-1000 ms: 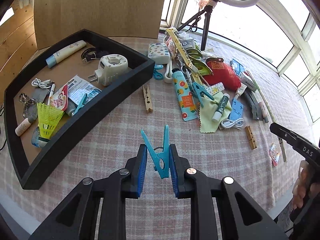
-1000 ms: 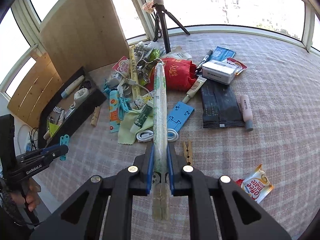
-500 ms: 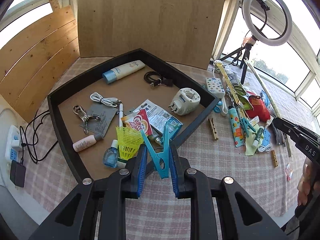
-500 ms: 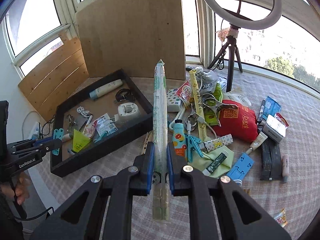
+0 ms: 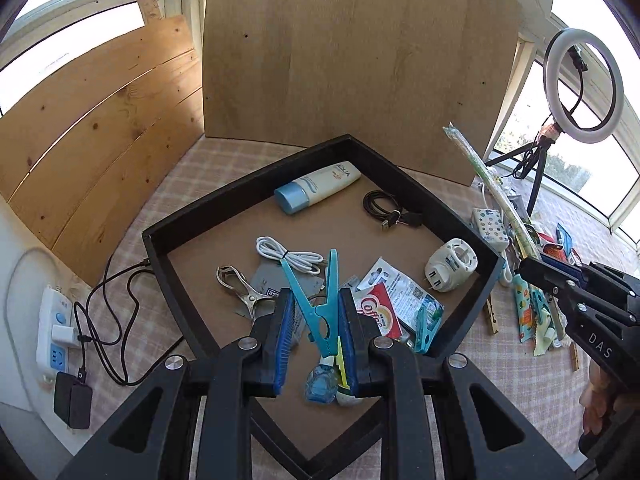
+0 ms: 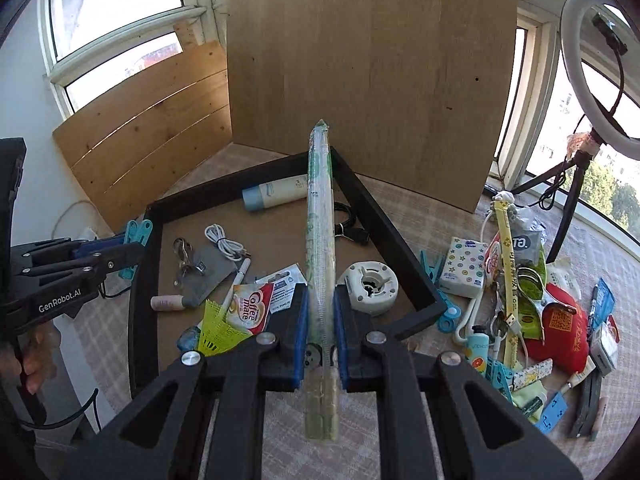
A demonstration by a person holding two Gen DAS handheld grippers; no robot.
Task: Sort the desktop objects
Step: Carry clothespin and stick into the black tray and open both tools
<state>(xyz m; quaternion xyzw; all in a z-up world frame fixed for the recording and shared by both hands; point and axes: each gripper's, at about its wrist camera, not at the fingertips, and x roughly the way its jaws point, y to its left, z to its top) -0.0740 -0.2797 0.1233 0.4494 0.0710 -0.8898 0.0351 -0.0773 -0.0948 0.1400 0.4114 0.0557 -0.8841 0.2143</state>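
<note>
My left gripper (image 5: 316, 316) is shut on a teal plastic clothes peg (image 5: 318, 300) and holds it over the near part of the black tray (image 5: 248, 184). In the right wrist view the same peg (image 6: 136, 236) shows above the tray's left rim (image 6: 144, 264). My right gripper (image 6: 318, 320) is shut on a long wrapped pack of chopsticks (image 6: 319, 216) that points over the tray's right half; it also shows in the left wrist view (image 5: 488, 184).
The tray holds a lotion tube (image 5: 318, 186), white cable (image 5: 288, 256), black cable (image 5: 390, 210), plug adapter (image 5: 450, 266), sachets (image 5: 378, 310), metal clip (image 5: 240, 286) and shuttlecock (image 6: 218, 326). Several loose items (image 6: 520, 300) lie right of it. A power strip (image 5: 54, 328) sits left.
Both grippers have swung left from the clutter toward the tray, still holding the peg and the chopsticks. The left gripper is now over the tray's inside.
</note>
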